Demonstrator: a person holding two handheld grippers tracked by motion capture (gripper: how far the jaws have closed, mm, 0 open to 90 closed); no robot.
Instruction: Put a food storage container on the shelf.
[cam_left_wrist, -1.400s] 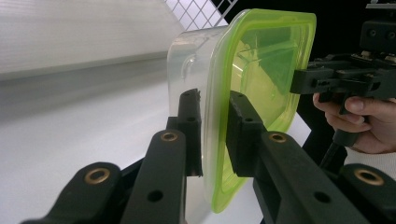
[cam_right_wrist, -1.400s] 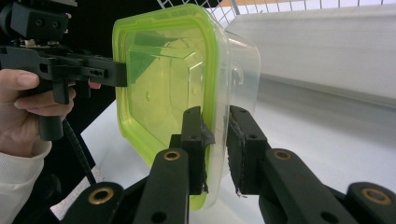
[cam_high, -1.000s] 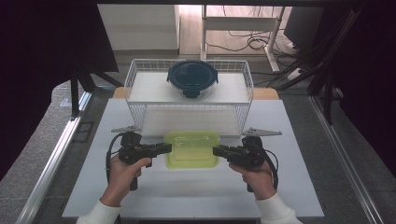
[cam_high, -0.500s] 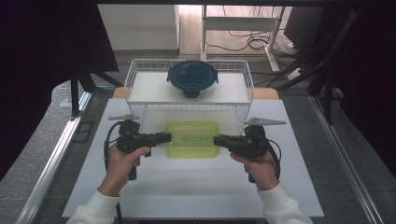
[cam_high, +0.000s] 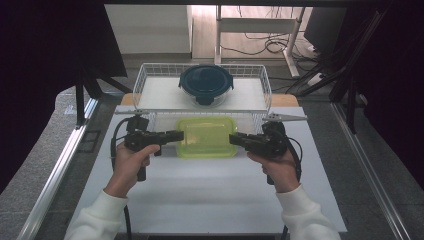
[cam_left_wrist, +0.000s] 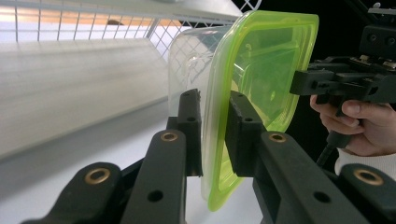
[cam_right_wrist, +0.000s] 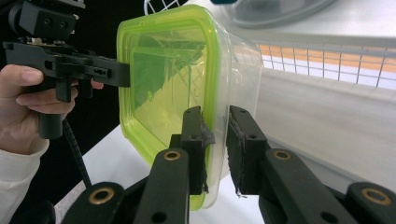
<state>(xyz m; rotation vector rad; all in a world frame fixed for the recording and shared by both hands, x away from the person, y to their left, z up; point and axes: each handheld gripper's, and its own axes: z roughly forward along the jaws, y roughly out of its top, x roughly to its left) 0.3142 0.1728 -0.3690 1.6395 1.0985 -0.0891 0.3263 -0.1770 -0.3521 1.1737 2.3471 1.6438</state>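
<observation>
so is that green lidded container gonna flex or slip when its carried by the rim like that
The green-lidded container looks empty through its clear walls, so probably light. Thin clear plastic may flex a little. The left tool and right tool each pinch only the lid's rim at opposite ends, so it could slip or pop the lid if tilted.

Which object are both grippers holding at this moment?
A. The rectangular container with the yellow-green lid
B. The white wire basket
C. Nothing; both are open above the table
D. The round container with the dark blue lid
A: the left gripper and the right gripper each clamp one end of the rectangular container with the yellow-green lid; in each gripper view the jaws stand on either side of its rim.
</observation>
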